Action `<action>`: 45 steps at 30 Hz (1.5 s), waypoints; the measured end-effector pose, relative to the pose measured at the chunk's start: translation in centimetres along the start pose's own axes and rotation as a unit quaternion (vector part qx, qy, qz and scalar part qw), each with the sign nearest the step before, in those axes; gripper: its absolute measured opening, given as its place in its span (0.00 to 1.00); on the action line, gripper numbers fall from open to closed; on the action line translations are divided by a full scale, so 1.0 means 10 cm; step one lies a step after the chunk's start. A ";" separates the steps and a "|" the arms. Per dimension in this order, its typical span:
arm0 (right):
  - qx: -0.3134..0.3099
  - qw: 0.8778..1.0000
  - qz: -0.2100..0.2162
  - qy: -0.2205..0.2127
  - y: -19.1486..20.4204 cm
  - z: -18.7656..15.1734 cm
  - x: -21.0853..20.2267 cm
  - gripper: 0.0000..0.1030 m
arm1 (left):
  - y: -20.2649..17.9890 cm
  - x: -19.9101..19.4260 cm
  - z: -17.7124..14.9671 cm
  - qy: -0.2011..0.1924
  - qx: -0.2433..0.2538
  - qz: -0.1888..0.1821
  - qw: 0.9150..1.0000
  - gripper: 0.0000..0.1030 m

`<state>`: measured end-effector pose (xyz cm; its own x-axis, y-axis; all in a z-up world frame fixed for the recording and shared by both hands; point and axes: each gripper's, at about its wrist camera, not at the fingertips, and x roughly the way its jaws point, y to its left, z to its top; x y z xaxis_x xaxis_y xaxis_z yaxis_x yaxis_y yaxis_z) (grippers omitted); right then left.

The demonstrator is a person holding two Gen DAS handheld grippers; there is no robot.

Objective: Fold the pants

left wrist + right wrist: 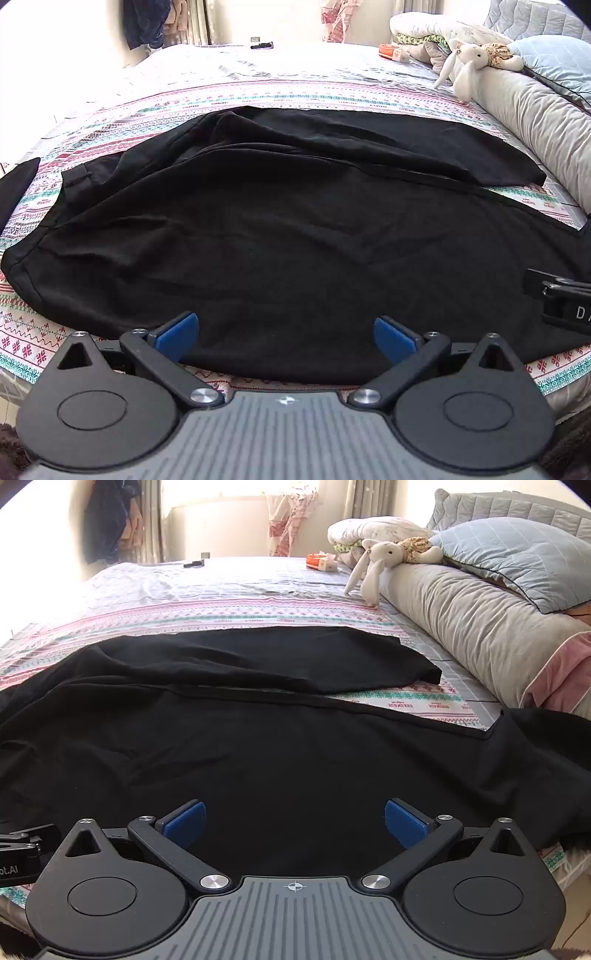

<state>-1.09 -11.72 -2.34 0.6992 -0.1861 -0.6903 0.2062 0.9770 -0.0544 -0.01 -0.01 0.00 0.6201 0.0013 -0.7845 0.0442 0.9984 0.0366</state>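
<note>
Black pants [258,229] lie spread across the patterned bed sheet [155,107], waistband to the left, two legs running right, the far leg [406,147] apart from the near one. My left gripper [286,338] is open, its blue pads just over the pants' near edge. My right gripper [294,823] is open over the near leg [277,757], further right. The right gripper's body shows at the right edge of the left wrist view [565,299]; the left gripper's body shows at the left edge of the right wrist view [22,849].
A grey bolster pillow [480,627] and blue pillow [517,557] line the right side of the bed. A stuffed rabbit [376,561], folded bedding [436,29] and an orange-white pack [321,562] sit at the far right. A dark remote [262,45] lies at the far edge.
</note>
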 end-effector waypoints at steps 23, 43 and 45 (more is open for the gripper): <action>-0.003 1.000 0.005 0.009 0.04 -0.02 0.05 1.00 | 0.03 0.03 -0.01 0.004 -0.006 -0.008 1.000 1.00; 0.000 1.000 0.008 0.014 0.02 -0.03 0.08 1.00 | 0.03 0.05 0.00 0.006 -0.007 -0.008 1.000 1.00; 0.000 1.000 0.008 0.014 0.02 -0.03 0.08 1.00 | 0.03 0.05 -0.01 0.005 -0.007 -0.008 1.000 1.00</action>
<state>-0.66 -11.61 -3.15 0.6828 -0.1679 -0.7111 0.1958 0.9797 -0.0433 0.28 0.31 -0.42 0.6109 -0.0140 -0.7916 0.0431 0.9989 0.0156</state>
